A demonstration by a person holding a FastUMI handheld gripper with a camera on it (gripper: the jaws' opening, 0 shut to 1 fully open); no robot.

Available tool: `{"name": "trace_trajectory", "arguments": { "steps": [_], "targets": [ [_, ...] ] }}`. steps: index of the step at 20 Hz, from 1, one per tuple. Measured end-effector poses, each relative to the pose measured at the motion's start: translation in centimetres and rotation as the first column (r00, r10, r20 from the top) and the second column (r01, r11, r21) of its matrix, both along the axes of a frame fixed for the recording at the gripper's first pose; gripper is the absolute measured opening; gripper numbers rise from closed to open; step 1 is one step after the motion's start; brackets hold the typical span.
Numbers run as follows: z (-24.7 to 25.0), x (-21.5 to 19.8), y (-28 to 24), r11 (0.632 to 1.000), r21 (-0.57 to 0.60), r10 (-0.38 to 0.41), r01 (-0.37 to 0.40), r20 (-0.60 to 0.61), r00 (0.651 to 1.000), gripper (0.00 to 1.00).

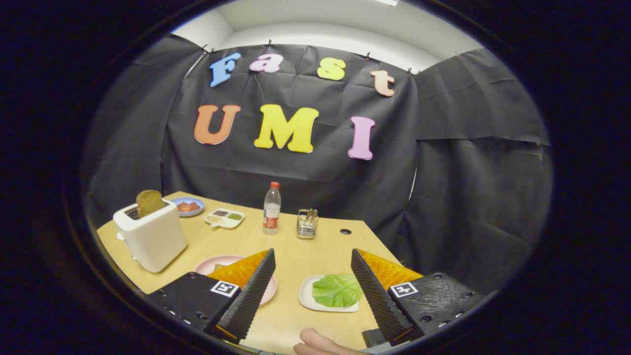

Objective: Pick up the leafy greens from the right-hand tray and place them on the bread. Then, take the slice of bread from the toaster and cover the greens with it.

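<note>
A: From the left, what do I have?

B: White toaster (151, 235) holding a bread slice (149, 202), then a pink plate (217, 264) behind my left finger.

A: The greens?

B: Leafy greens (337, 290) lie on the white tray (306, 297), between the fingers. Tongs (311, 264) gape wide, holding nothing, above bare desk (291, 315).

Green leaf (337, 290) flat on white tray (305, 296); brown bread slice (149, 201) upright in toaster (153, 236).
</note>
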State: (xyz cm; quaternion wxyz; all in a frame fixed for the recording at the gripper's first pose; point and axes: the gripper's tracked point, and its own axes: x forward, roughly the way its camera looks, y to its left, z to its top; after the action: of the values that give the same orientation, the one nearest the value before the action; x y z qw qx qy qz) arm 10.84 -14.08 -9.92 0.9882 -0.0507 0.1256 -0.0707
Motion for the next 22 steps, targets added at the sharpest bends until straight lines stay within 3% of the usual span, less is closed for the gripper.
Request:
{"name": "trace_trajectory", "arguments": {
  "steps": [4,10,19,22],
  "targets": [
    [-6.1,4.7,-5.2,0.998,0.018,-0.062,0.066,-0.152,0.986,0.95],
    [-13.9,8.4,-12.3,0.98,0.022,-0.182,0.199,-0.318,0.931,0.96],
    [-19.3,10.0,-14.6,0.974,-0.004,-0.204,0.227,-0.451,0.869,0.96],
    [-19.6,10.4,-14.3,0.975,-0.001,-0.198,0.222,-0.455,0.868,0.96]
  ]
}}
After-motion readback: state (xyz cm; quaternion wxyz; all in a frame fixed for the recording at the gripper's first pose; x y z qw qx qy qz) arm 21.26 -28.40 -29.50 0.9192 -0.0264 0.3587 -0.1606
